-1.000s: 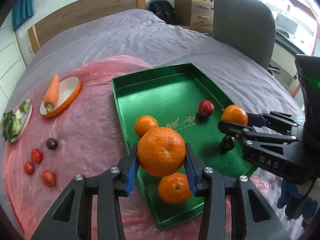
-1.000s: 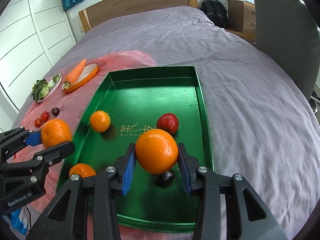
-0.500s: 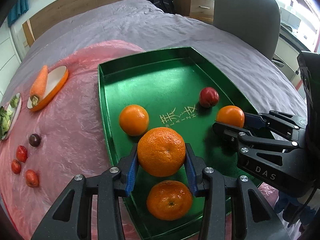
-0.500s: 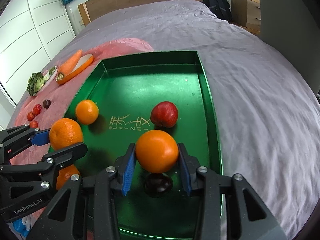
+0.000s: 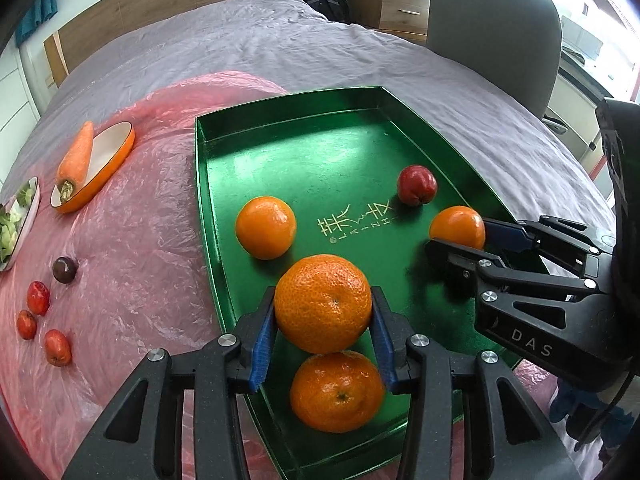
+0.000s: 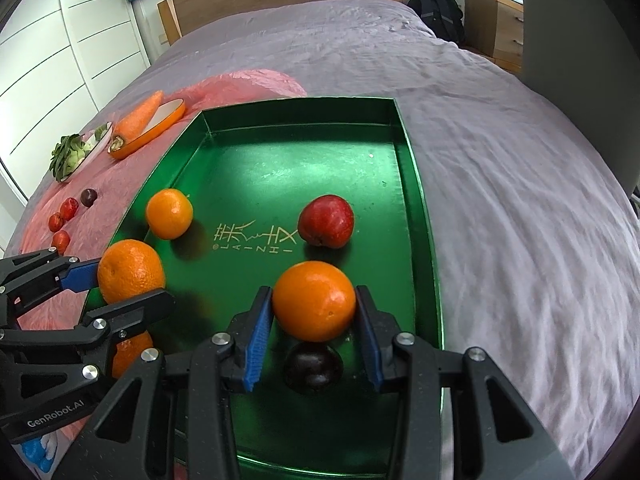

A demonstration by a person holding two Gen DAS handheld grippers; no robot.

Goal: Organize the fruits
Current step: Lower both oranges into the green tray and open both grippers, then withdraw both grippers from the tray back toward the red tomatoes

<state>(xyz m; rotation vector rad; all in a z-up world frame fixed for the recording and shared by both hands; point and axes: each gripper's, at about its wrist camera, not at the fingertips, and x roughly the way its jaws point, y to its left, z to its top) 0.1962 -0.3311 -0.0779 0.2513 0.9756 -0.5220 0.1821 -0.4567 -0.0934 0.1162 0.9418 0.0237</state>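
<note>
A green tray (image 5: 320, 148) (image 6: 304, 160) lies on the bed. My left gripper (image 5: 323, 312) is shut on a large orange (image 5: 323, 304) and holds it over the tray's near left part. My right gripper (image 6: 315, 312) is shut on a smaller orange (image 6: 315, 300) over the tray's near right part. In the tray lie an orange (image 5: 265, 227) (image 6: 169, 213), a red apple (image 5: 416, 189) (image 6: 327, 221), another orange (image 5: 337, 392) under my left gripper, and a dark plum (image 6: 313, 366) under my right gripper.
On the pink sheet (image 5: 132, 240) left of the tray lie three small red fruits (image 5: 38, 298), a dark plum (image 5: 65, 269), an orange dish (image 5: 105, 160) with a carrot (image 5: 76, 156), and a plate of greens (image 5: 16, 216). A grey chair (image 5: 492, 12) stands at the right.
Both grippers have moved forward over the tray with their oranges held. The fruits in the tray have not moved.
</note>
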